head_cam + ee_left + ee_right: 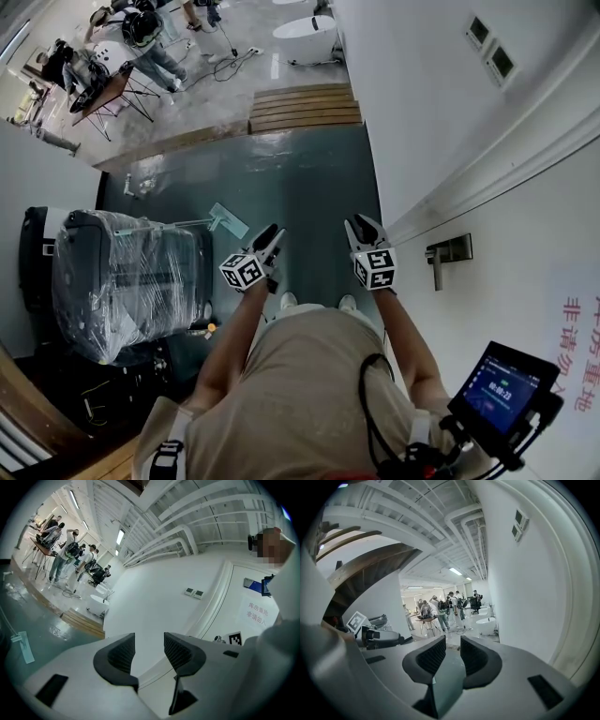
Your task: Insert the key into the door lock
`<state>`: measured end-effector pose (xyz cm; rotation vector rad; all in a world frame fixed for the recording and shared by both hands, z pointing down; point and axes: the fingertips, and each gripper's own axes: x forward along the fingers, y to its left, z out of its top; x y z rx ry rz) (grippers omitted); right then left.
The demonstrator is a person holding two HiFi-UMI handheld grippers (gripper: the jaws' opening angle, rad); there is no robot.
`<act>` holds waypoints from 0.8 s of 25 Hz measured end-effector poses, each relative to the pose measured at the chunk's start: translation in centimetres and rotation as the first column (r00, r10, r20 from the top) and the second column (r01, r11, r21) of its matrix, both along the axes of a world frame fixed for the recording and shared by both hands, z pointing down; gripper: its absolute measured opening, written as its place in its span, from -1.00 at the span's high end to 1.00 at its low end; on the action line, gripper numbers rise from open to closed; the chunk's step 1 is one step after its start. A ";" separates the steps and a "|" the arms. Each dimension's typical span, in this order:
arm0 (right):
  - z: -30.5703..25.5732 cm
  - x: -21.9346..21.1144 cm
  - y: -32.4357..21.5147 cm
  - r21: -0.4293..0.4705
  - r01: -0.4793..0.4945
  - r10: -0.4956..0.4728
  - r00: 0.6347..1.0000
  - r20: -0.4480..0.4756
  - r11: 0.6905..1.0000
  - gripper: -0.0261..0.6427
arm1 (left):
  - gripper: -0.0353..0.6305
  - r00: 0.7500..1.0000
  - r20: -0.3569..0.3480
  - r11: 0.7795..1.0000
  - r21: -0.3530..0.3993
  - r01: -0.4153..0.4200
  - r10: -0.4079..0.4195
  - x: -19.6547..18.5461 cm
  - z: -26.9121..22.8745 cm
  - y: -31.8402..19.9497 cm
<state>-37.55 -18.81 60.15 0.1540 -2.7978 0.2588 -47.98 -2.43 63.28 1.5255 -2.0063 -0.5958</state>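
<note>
In the head view the door handle (pixel 448 251) with its lock sat on the white door (pixel 525 272), at 3 o'clock from the right gripper (pixel 364 228) and apart from it. The left gripper (pixel 272 234) hung near, at the right gripper's 9 o'clock, both over the dark green floor (pixel 300 178). In the left gripper view the left gripper (pixel 149 641) had its jaws apart with nothing between them. In the right gripper view the right gripper (pixel 453 641) showed a narrower gap, also with nothing in it. A plastic-wrapped case (pixel 127 281) stood at 9 o'clock, and wooden steps (pixel 305 106) lay at 12 o'clock.
</note>
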 end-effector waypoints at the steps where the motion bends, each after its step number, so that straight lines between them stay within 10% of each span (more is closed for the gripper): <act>1: -0.1 0.1 0.1 0.004 0.000 0.000 1.000 -0.004 1.000 0.66 | 0.31 1.000 -0.001 1.000 -0.002 -0.003 0.003 0.1 -0.1 0.1; 20: 0.5 0.4 1.7 0.028 -0.022 0.023 0.999 -0.024 0.999 0.66 | 0.31 0.998 -0.035 0.998 0.024 -0.051 0.052 -0.1 0.1 0.3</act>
